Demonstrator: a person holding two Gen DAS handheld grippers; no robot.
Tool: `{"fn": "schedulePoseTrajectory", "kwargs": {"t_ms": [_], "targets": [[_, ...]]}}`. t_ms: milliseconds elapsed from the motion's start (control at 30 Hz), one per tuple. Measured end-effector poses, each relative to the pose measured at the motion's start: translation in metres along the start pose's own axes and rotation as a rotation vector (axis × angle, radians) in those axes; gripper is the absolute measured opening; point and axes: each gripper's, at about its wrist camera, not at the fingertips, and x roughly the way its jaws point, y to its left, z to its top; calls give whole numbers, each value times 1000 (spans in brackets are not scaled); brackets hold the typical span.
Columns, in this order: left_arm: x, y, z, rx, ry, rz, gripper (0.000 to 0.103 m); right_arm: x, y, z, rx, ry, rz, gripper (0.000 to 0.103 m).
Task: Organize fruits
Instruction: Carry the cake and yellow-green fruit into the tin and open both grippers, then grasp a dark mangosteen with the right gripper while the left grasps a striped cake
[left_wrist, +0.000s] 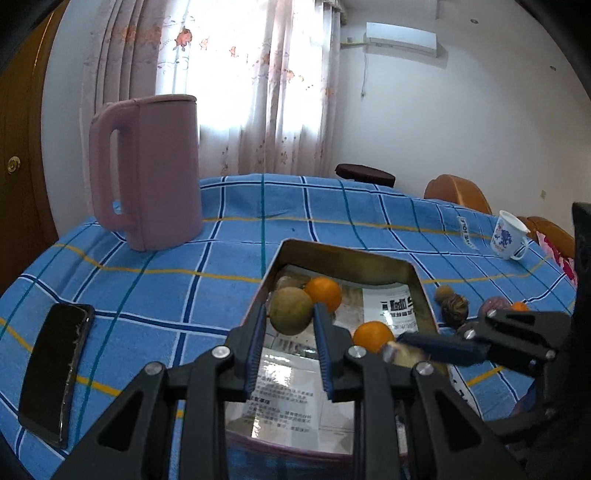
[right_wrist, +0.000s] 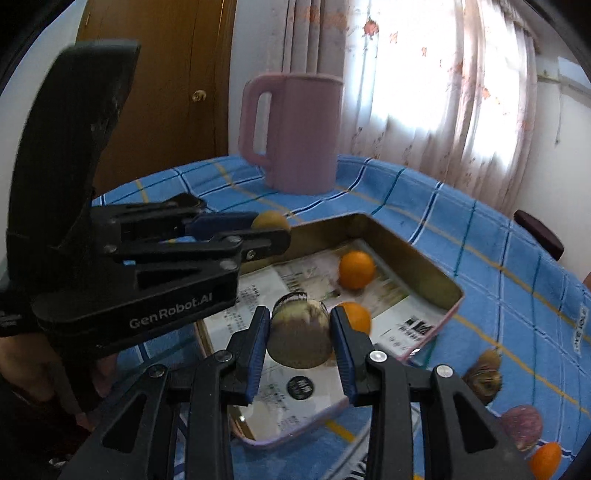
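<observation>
Blue checked cloth (left_wrist: 155, 295) covers the table, with a curtained window bright behind it and a pink jug (left_wrist: 147, 173) standing toward the far left. At the middle sits a shallow metal tin (left_wrist: 343, 258), its floor lined with printed paper.

Left gripper (left_wrist: 291, 314) is clamped on a round greenish-brown fruit (left_wrist: 290, 310) — the blue pads press it from both sides, and it hangs over the tin's near left corner. In the right wrist view the same fruit shows as a small dome at the tip of that gripper, just above the tin's rim.

Right gripper (right_wrist: 299, 332) is likewise pinched tight, on a pale, blurred fruit (right_wrist: 299, 336) with a dark cap on top, held above the paper lining at the tin's near end. From the left wrist camera it comes in from the right, level with the tin's right wall.

Two oranges are inside the tin: one (right_wrist: 356, 269) near the far wall, another (right_wrist: 354, 317) just behind the right gripper's right finger.

On the cloth to the right of the tin lie more fruits — a brownish one (right_wrist: 484, 373), a purplish one (right_wrist: 522, 424) and a small orange (right_wrist: 546, 458). A dark phone (left_wrist: 55, 369) lies at the left edge; a white cup (left_wrist: 508, 236) stands far right.
</observation>
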Motion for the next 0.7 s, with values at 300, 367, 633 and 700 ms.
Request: {"fn": "schedulePoseTrajectory", "kwargs": {"t_ms": [300, 367, 633, 700], "targets": [[-14, -3, -1, -18, -59, 33, 74, -34, -21, -15, 51, -43, -72, 43], [-18, -5, -1, -23, -70, 21, 74, -49, -38, -24, 85, -45, -126, 43], [-18, -18, -2, -22, -87, 4, 83, -60, -82, -56, 118, 39, -301, 43], [-16, -23, -4, -12, -78, 3, 83, -56, -81, -54, 97, 50, -313, 43]]}}
